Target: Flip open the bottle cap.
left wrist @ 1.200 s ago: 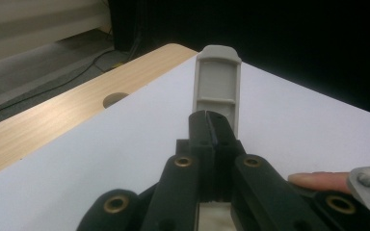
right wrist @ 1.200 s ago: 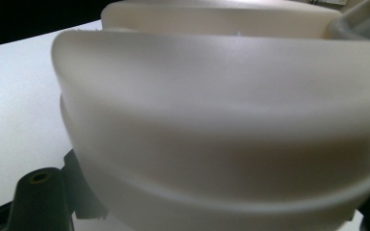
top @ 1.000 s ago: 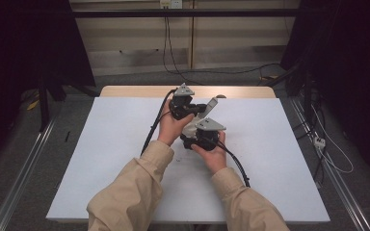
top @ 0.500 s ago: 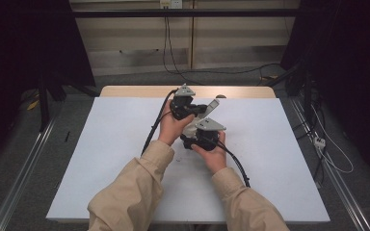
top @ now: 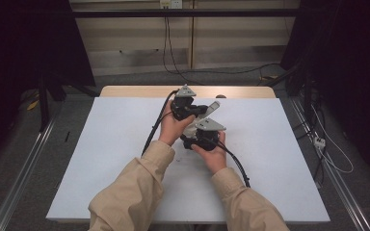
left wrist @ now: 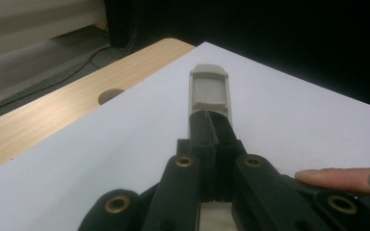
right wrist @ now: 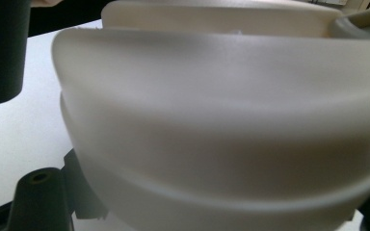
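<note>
No legible text, label, brand, number or sign in any of the three views. Surfaces checked: white table top (top: 279,159), grey handle-like piece (left wrist: 210,91) in the left gripper (left wrist: 211,126) jaws, and the pale rounded object (right wrist: 221,125) close to the right gripper view's lens; all plain, no printing or marking. Wall outlets (top: 169,4) at the top of the high view are too small to read.

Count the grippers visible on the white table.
2. The left gripper is near the table's far middle, shut on a pale grey piece; the right gripper sits just nearer the person, beside it.
</note>
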{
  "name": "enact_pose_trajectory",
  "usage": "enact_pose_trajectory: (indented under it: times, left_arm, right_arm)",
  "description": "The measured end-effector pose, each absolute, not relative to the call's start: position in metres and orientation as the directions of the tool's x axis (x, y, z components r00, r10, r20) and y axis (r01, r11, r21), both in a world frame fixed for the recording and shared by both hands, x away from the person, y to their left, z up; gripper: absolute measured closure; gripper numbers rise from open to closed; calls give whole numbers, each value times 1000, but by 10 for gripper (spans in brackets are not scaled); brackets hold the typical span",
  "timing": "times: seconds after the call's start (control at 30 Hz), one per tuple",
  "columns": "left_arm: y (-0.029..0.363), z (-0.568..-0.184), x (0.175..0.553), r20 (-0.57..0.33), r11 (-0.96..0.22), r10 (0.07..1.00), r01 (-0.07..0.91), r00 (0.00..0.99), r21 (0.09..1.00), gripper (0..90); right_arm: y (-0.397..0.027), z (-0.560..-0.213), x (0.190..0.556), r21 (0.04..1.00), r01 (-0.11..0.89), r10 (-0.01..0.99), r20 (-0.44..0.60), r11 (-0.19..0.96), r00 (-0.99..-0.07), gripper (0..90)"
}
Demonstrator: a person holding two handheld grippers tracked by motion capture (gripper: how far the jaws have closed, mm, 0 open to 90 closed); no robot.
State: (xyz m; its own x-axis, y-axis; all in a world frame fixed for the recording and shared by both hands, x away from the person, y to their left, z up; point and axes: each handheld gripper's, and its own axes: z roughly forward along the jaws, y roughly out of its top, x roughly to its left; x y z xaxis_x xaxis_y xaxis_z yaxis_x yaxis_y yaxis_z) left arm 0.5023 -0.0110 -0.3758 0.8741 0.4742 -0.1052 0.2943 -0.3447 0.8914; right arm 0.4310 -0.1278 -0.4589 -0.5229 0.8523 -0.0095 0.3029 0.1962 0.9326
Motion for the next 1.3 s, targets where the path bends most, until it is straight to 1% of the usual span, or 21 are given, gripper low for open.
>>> enact_pose_trajectory:
  times: [0.63,1.13,1.23,1.3]
  left_arm:
    - [-12,-377,503,-106,-350,464,292,879,890,900]
    - [-8,-377,504,-149,-329,469,329,871,885,900]
    - [-6,-375,503,-149,-323,475,329,867,887,854]
    - [-4,-374,503,-156,-324,480,339,864,883,847]
  right_arm:
    - [-129,-459,431,933,305,852,-4,191,-523,188]
    - [-129,-459,431,931,313,853,4,188,-522,186]
    - [-130,-459,431,928,329,853,23,176,-521,178]
    - [-130,-460,431,926,333,854,26,175,-519,171]
